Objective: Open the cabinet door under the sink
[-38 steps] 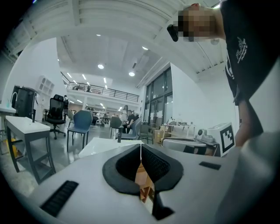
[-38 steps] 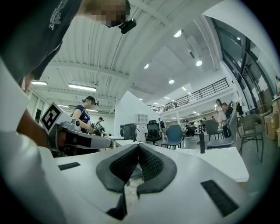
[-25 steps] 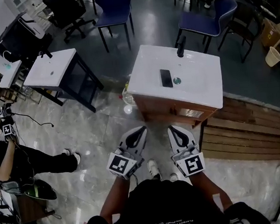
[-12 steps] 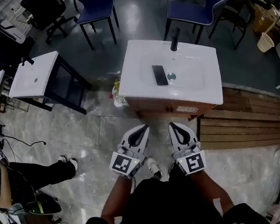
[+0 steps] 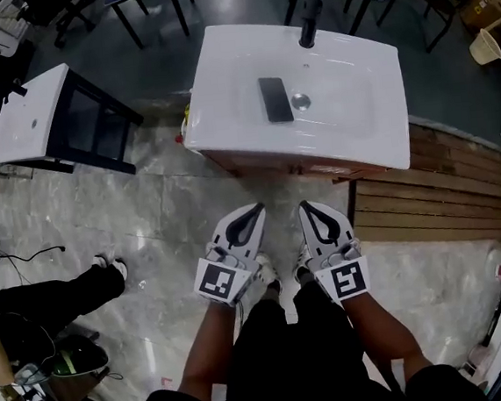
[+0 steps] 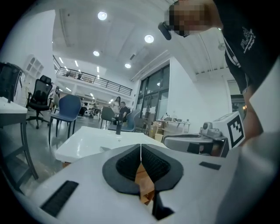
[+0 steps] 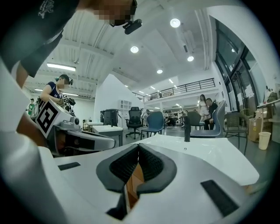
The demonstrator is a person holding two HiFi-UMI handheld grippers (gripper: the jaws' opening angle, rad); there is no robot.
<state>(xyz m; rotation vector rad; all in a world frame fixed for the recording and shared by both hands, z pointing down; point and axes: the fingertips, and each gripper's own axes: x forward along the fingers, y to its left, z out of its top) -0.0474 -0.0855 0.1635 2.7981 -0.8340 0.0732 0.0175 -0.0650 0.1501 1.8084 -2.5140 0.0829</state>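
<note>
1. A person stands on a grey marbled floor [image 5: 146,214] with the white left gripper [image 5: 253,211] and the white right gripper [image 5: 307,205] held side by side, both aimed forward.
2. The left gripper's black ribbed fingers [image 6: 127,164] are pressed together with nothing between them.
3. The right gripper's fingers [image 7: 151,164] are likewise closed tight on nothing.
4. The brown wooden cabinet [image 5: 260,162] lies just ahead of both sets of fingertips, apart from them. From above only a thin strip of its front shows, so its door cannot be made out.
5. A white rectangular ceramic sink [image 5: 224,109] caps the cabinet, beyond the fingertips. A flat black rectangular slab [image 5: 275,99] (possibly a phone) lies in the basin beside the round metal drain [image 5: 301,102].
6. A black upright faucet [image 5: 308,24] stands at the sink's far edge.
7. Brown slatted wooden decking [image 5: 445,207] runs to the right of the right fingers.
8. Well to the left of the left fingers stands a second white sink on a black frame [image 5: 31,115], and nearer lie a seated person's outstretched legs [image 5: 57,293].
</note>
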